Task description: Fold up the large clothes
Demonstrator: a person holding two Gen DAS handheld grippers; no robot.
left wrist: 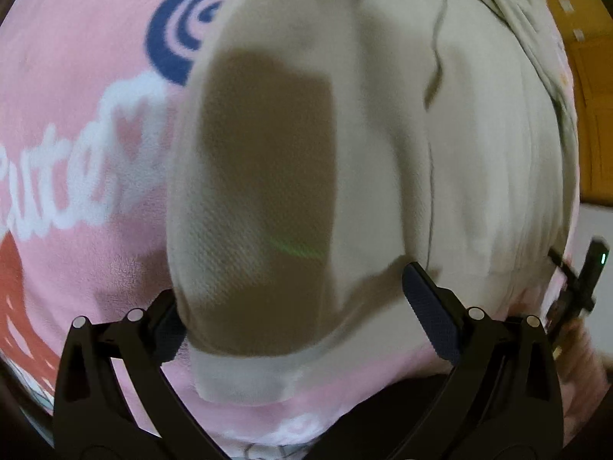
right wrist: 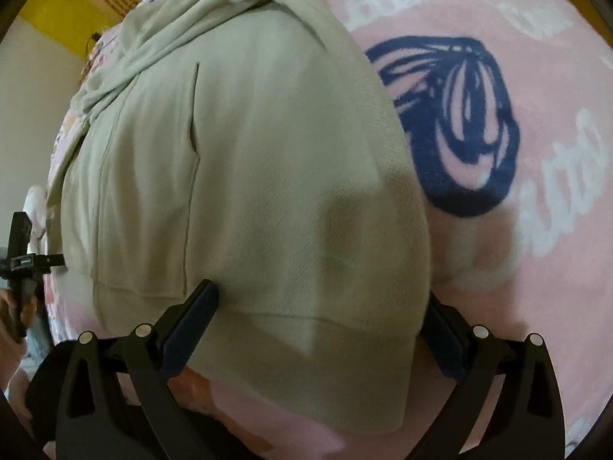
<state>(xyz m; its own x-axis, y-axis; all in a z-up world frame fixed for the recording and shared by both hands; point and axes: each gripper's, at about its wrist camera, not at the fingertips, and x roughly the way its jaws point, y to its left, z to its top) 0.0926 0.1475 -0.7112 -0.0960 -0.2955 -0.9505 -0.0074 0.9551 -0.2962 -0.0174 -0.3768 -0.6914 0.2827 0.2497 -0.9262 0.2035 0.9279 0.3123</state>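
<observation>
A beige sweatshirt [left wrist: 383,134] lies spread on a pink fleece blanket [left wrist: 76,76] printed with white lettering and dark blue motifs. Its ribbed hem edge faces both cameras, and a pocket slit [right wrist: 194,115] runs along its body ahead of the right gripper's left finger.

The left gripper [left wrist: 295,318] has its fingers wide apart, straddling the garment's near corner: the left finger [left wrist: 168,329] sits at the cloth's outer edge, partly hidden by it, and the right finger [left wrist: 429,306] rests against the fabric further in. A lighter patch of folded-under cloth shows between them, just below the hem.

The right gripper [right wrist: 322,329] likewise has its fingers spread, with the sweatshirt's hem corner between them. Its left finger [right wrist: 191,322] presses on top of the cloth, while the right finger [right wrist: 444,345] is at the cloth's edge beside the blanket.

Beyond the sweatshirt, yellow wall [right wrist: 57,0] shows.
</observation>
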